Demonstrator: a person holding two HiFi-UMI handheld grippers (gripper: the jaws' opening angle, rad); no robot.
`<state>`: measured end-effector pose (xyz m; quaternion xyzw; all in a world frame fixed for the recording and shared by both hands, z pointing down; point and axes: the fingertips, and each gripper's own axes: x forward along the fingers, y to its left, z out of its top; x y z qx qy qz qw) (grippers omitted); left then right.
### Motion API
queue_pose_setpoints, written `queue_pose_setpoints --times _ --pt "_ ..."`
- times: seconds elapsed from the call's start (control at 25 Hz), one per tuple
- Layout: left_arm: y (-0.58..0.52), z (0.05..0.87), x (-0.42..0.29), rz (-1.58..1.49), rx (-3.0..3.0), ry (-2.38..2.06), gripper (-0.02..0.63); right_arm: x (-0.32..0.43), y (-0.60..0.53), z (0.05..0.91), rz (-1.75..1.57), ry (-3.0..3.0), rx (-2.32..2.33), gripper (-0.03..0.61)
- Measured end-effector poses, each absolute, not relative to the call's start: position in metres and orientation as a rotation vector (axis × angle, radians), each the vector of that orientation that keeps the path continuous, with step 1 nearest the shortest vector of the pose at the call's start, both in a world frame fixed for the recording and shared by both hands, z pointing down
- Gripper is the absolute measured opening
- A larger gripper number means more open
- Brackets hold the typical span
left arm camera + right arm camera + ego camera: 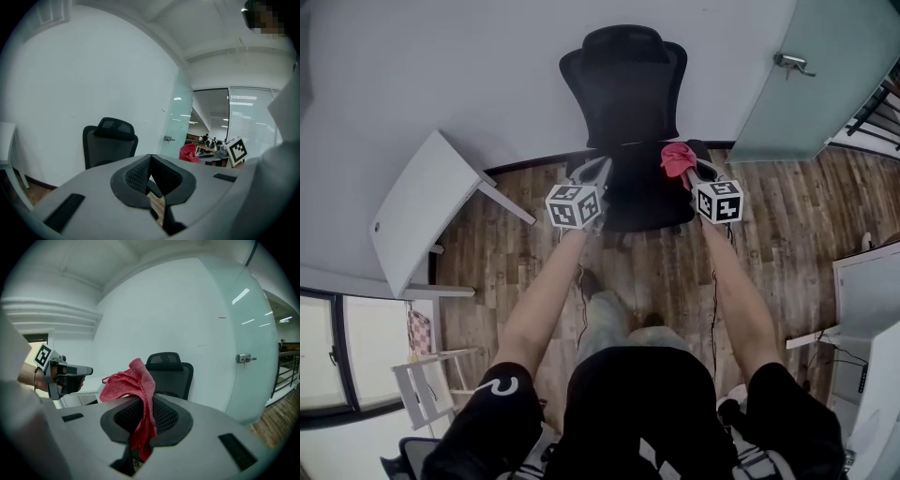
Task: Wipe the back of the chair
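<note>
The black mesh-backed office chair (623,94) stands against the white wall (441,66), its front toward the person and ahead of both grippers. The left gripper (600,171) is empty, its jaws apparently pressed together at the tips. The right gripper (697,171) pinches a bunched red woven cloth (677,157), held clear of the chair back.

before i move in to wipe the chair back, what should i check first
1. Right tool shut on the red cloth: ok.
2. Cloth bunched ahead of the jaws to make first contact: ok.
3. Left tool shut and empty: ok.
4. Way from the cloth to the back of the chair free: ok, nothing stands between them in the right gripper view.
5. Cloth touching the back of the chair: not ok, it hangs short of it.
6. Chair steady against a push: cannot tell, its base is out of sight.
</note>
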<state>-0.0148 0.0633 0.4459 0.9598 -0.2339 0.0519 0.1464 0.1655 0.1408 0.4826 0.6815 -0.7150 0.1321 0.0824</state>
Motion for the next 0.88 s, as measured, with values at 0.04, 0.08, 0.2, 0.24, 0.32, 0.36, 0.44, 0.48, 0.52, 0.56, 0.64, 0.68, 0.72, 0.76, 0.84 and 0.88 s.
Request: queue_pose_setpoints --times 0.04,0.08,0.2,0.24,0.32,0.36,0.44,0.48,0.52,0.56,0.64,0.68,0.72,0.76,0.84,0.88 --pt "0.073 0.445 -0.018 0.149 2.761 -0.679 0.025 0.164 0.151 0.479 0.396 -2.144 2.041 0.064" --pt "0.081 0.444 -0.022 0.146 2.758 -0.685 0.025 0.162 0.159 0.476 0.4 -2.152 2.046 0.066" --pt "0.098 0.437 -0.036 0.132 2.753 -0.702 0.025 0.157 0.181 0.465 0.403 -2.169 2.058 0.066" --pt "0.103 0.434 -0.042 0.131 2.755 -0.703 0.025 0.154 0.187 0.46 0.397 -2.171 2.062 0.065" --pt "0.11 0.428 -0.053 0.136 2.765 -0.696 0.026 0.147 0.195 0.45 0.382 -2.175 2.069 0.064" --pt "0.113 0.426 -0.058 0.142 2.77 -0.691 0.026 0.143 0.197 0.445 0.375 -2.177 2.072 0.064" --pt "0.117 0.424 -0.069 0.159 2.779 -0.68 0.025 0.131 0.199 0.437 0.363 -2.181 2.075 0.064" --pt "0.119 0.424 -0.074 0.167 2.782 -0.677 0.025 0.125 0.2 0.434 0.359 -2.183 2.074 0.066" --pt "0.121 0.424 -0.08 0.173 2.785 -0.675 0.025 0.118 0.2 0.432 0.357 -2.184 2.072 0.066" --pt "0.123 0.423 -0.085 0.178 2.791 -0.672 0.025 0.112 0.201 0.429 0.355 -2.185 2.069 0.066" --pt "0.129 0.422 -0.093 0.186 2.804 -0.667 0.025 0.1 0.205 0.427 0.358 -2.185 2.058 0.066" --pt "0.131 0.421 -0.095 0.188 2.809 -0.664 0.025 0.094 0.207 0.427 0.363 -2.185 2.051 0.066" --pt "0.134 0.421 -0.097 0.192 2.814 -0.66 0.025 0.09 0.21 0.428 0.371 -2.188 2.044 0.066" --pt "0.137 0.42 -0.099 0.198 2.821 -0.655 0.026 0.085 0.213 0.429 0.381 -2.192 2.037 0.064" --pt "0.145 0.42 -0.1 0.213 2.838 -0.636 0.025 0.076 0.218 0.43 0.392 -2.197 2.027 0.064" --pt "0.149 0.421 -0.101 0.219 2.842 -0.626 0.025 0.071 0.221 0.43 0.392 -2.197 2.023 0.064"
